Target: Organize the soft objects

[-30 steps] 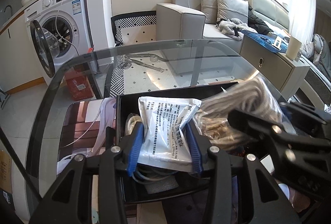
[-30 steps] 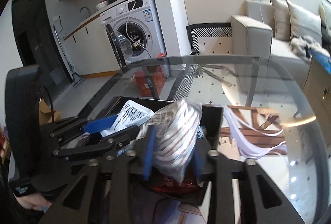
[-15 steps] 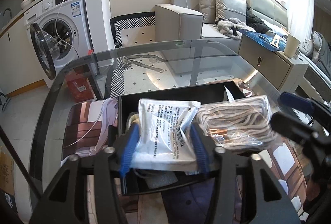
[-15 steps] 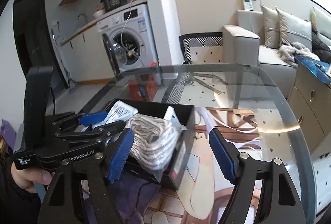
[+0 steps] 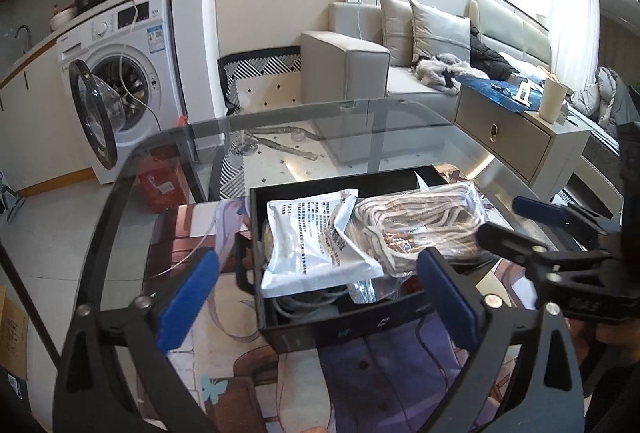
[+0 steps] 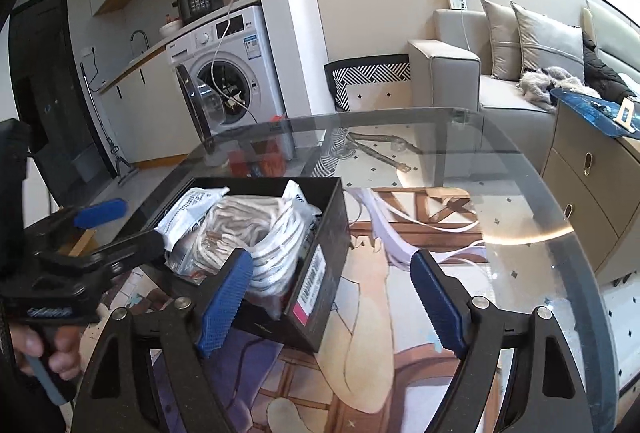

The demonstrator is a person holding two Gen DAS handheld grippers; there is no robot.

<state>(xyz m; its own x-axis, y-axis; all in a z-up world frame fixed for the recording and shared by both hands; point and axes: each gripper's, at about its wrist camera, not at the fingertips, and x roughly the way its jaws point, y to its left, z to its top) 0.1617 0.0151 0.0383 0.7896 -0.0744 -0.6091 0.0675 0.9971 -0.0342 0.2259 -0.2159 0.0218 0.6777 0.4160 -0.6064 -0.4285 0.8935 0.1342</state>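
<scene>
We see a glass-topped table [image 5: 400,121] with an open black rectangular box [image 5: 340,325] at the centre of the left wrist view. Inside it, toward the left, lies a flat white printed plastic pouch [image 5: 312,237]; beside it on the right, and touching it, lies a clear bag of coiled off-white rope [image 5: 420,221]. Both sit above the box rim, over other items we cannot make out.

Our left gripper [image 5: 316,297] fills the lower part of that view, its blue-padded jaws spread wide on either side of the near box wall, gripping nothing. In the right wrist view, our right gripper [image 6: 332,297] occupies the lower centre, jaws equally wide and empty; its left pad sits in front of the rope bag, and whether they touch we cannot tell. The box sits left of centre there, on an illustrated mat [image 6: 380,313] under it.

We judge both soft items are now placed and the step in hand is letting go cleanly. To do it well, we keep both jaws wide and back away along the line of the fingers, so no pad snags the loose plastic and drags a bag out. The heaped contents may slide, so a gentle press to settle them could help.
</scene>
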